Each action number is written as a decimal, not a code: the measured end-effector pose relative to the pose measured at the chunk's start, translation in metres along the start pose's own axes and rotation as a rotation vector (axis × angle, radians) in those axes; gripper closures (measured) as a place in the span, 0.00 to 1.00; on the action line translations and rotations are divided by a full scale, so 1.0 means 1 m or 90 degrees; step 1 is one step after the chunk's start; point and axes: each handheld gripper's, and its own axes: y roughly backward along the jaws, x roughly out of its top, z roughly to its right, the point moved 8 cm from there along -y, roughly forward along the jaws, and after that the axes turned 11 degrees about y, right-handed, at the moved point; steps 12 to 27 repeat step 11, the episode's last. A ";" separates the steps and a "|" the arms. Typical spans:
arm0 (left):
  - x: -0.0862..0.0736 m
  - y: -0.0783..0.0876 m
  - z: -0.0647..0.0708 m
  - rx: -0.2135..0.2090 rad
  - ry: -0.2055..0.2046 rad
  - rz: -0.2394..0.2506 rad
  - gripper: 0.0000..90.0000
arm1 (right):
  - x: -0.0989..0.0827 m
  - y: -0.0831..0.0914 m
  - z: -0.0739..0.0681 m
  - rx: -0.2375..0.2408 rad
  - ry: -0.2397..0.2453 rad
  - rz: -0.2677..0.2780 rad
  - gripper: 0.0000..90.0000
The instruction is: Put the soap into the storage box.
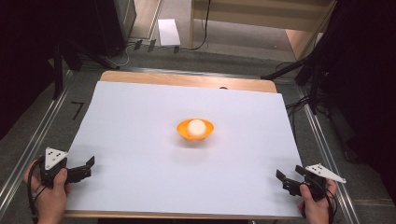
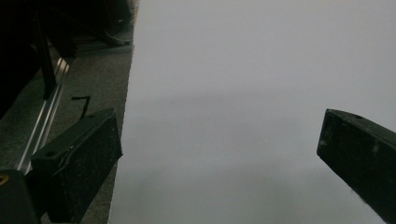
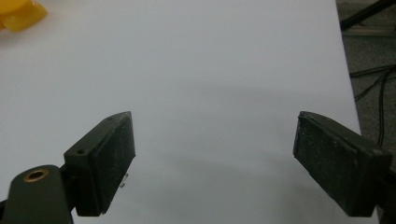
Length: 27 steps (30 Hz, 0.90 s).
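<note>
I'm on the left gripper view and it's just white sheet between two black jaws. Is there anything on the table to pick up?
Observer: Yes, an orange bowl sits near the middle of the white sheet.
Operator: Anything in it?
Observer: A white ball rests inside it.
Operator: Where's the right gripper?
Observer: The right gripper is at the sheet's near right corner, jaws open, nothing between them.
</note>
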 end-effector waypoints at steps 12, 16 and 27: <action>0.000 -0.001 0.000 -0.001 0.000 -0.003 0.00 | -0.003 -0.005 0.002 -0.020 -0.026 -0.001 0.15; 0.000 -0.001 0.000 -0.001 0.000 -0.003 0.00 | -0.003 -0.005 0.002 -0.020 -0.026 -0.001 0.15; 0.000 -0.001 0.000 -0.001 0.000 -0.003 0.00 | -0.003 -0.005 0.002 -0.020 -0.026 -0.001 0.15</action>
